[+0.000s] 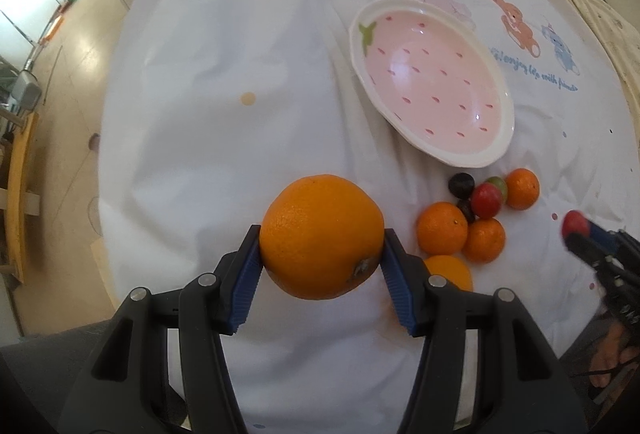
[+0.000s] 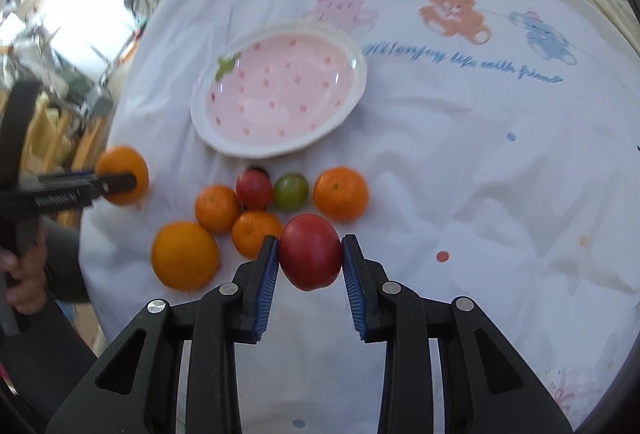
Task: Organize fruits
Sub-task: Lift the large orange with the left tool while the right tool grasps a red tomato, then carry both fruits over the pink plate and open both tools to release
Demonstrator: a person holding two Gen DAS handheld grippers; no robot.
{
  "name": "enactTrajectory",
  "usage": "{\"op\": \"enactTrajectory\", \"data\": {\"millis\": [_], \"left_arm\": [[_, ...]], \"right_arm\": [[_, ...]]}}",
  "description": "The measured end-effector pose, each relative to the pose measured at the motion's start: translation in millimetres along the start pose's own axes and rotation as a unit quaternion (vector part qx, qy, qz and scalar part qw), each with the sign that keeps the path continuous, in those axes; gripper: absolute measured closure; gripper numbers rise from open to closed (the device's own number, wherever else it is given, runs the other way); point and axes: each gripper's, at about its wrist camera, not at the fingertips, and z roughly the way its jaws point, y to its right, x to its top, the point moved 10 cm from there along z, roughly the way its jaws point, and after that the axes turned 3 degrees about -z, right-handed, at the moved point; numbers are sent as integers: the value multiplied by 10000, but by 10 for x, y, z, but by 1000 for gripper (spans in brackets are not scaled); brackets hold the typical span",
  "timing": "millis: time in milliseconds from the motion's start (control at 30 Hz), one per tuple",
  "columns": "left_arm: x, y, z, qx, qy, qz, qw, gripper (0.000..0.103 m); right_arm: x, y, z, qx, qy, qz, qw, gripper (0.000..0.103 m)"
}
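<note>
My left gripper (image 1: pixel 322 240) is shut on a big orange (image 1: pixel 322 236), held above the white cloth in front of the pink strawberry plate (image 1: pixel 494 148). The right wrist view shows that orange (image 2: pixel 122 164) at the left edge, clamped between black fingers. My right gripper (image 2: pixel 310 252) is shut on a red plum-like fruit (image 2: pixel 310 252), lifted just in front of the fruit pile. The pile holds small oranges (image 2: pixel 340 194), a larger orange (image 2: pixel 185 254), a small red fruit (image 2: pixel 253 189) and a green one (image 2: pixel 291 191). The empty plate (image 2: pixel 356 90) lies behind the pile.
A white tablecloth (image 1: pixel 240 114) with printed bears and blue writing covers the round table. The floor and furniture lie beyond its left edge. A hand (image 2: pixel 24 282) grips the left tool's handle at the lower left.
</note>
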Motion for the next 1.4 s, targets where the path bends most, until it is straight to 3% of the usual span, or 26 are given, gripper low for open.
{"op": "enactTrajectory", "data": {"millis": [367,600,1067,1400], "left_arm": [[306,33,-350,17,706,0,9975,50],[656,190,-628,-105,1087,176,9939,50],[1264,557,-514,-139,1191,324,9923,50],[1450,923,-150,-185,1148,789,9901,50]], "right_arm": [[447,203,-494,164,1194,541,9912,69],[718,250,-672,249,1690,569,9837,69],[1201,368,-456,262,1754,479,9830,69],[1523,449,81,273,1405,393,9889,69]]}}
